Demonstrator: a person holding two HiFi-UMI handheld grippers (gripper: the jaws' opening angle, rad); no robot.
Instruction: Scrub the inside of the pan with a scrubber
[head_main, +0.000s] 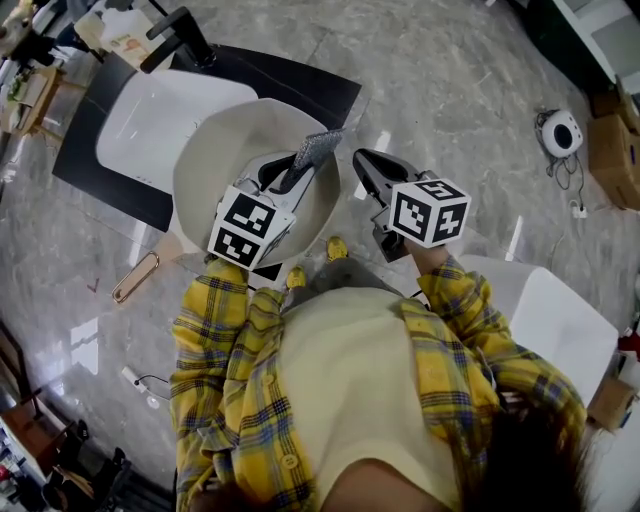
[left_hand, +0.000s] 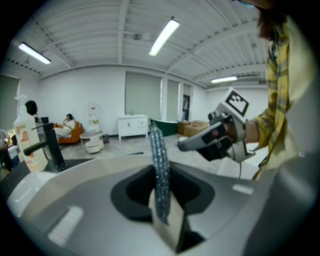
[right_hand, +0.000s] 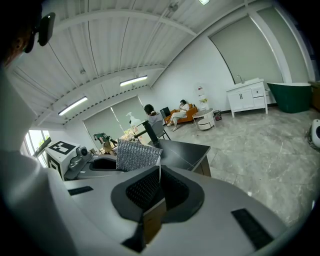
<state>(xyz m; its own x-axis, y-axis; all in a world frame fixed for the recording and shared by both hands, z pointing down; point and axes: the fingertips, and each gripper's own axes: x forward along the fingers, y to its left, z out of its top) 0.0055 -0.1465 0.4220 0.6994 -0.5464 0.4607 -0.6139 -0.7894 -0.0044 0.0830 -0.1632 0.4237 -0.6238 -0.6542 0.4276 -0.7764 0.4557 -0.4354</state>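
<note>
From above, a person in a yellow plaid shirt (head_main: 230, 400) stands at a black bench (head_main: 300, 85) with a white sink (head_main: 165, 125) and a dark tap (head_main: 185, 35) set in it. A round, cream pan (head_main: 215, 165) lies over the bench's near corner, just beside the sink. Its inside is smooth, pale and deep, and the part that shows looks clean.

The left tongs (head_main: 300, 170) reach in over the pan and are clenched on the scrubber (head_main: 316, 150). The scrubber is a thin rectangular pad of glittery silver mesh. It stands upright out of the tongs, above the pan's far right side. The left gripper view shows it edge-on as a narrow sparkling strip pinched between the pads. The right gripper view shows its flat, woven face.

The right tongs (head_main: 362, 160) hover just beside the pan's right rim. Whether they touch it cannot be told. In the right gripper view they are closed together, with nothing visible between them.

Grey marbled floor (head_main: 450, 80) surrounds the bench.
</note>
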